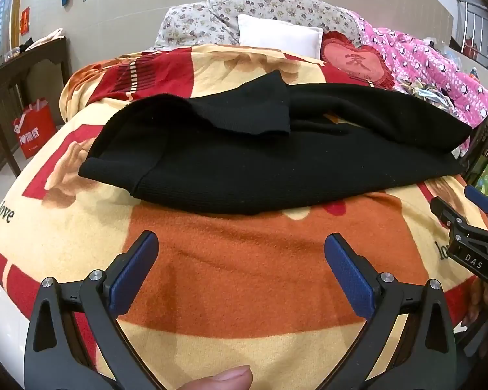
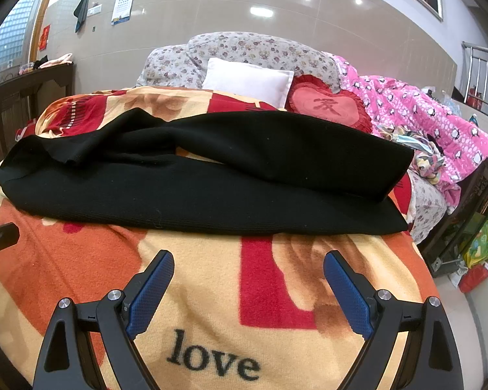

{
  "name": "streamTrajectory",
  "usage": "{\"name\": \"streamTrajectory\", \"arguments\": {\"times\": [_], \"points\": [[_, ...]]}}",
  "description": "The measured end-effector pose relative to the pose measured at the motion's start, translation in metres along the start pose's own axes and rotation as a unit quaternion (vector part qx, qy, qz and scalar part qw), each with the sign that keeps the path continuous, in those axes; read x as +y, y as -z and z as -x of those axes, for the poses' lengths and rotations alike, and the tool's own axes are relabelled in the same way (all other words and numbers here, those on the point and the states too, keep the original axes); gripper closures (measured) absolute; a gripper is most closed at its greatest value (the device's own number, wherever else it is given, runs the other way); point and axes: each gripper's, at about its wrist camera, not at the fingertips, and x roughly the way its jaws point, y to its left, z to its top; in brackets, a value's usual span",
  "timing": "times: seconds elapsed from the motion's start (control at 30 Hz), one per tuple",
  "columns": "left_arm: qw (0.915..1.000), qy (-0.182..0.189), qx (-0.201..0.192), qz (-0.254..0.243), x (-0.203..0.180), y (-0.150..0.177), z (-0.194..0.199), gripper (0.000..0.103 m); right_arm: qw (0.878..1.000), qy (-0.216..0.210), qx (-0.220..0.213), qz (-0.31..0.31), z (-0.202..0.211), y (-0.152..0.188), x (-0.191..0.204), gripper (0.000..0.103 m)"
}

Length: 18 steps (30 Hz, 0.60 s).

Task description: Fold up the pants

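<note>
A: Across the middle of the bed lie the black pants [image 1: 276,162], spread sideways on the patterned blanket [image 1: 244,276]. One end is flipped back over the rest, so part of the cloth is doubled and hides what lies under it.

B: From the right wrist view the pants [image 2: 211,188] run nearly edge to edge. Which end is the waist I cannot make out; the fabric is too dark to read seams.

A: And the claws?

B: The left claw [image 1: 240,253] hangs above bare blanket near the pants, its blue pads spread wide with nothing between them. The right claw [image 2: 249,273] is the same: gaping, empty, over the word "love". A fingertip [image 1: 224,378] shows at the bottom edge, cut off.

A: Behind the pants?

B: A white pillow [image 2: 249,81], a red heart cushion [image 2: 328,105], a pink quilt [image 2: 423,110]. A red shopping bag [image 1: 34,126] stands on the floor; its contents are hidden
</note>
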Motion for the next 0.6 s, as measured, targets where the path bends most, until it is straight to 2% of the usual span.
{"name": "streamTrajectory", "arguments": {"times": [0.13,0.4,0.6], "points": [[1.0,-0.001,-0.001,-0.001,-0.001,0.0,0.0,0.001,1.0,0.022,0.006,-0.018,-0.004,0.003,-0.007,0.011],[0.9999,-0.008,-0.006,-0.01,-0.006,0.003,0.004,0.001,0.988,0.113,0.039,-0.094,-0.011,0.002,-0.029,0.011],[0.9999,-0.008,-0.006,-0.01,-0.006,0.003,0.004,0.001,0.988,0.115,0.04,-0.093,-0.008,0.003,-0.029,0.011]]}}
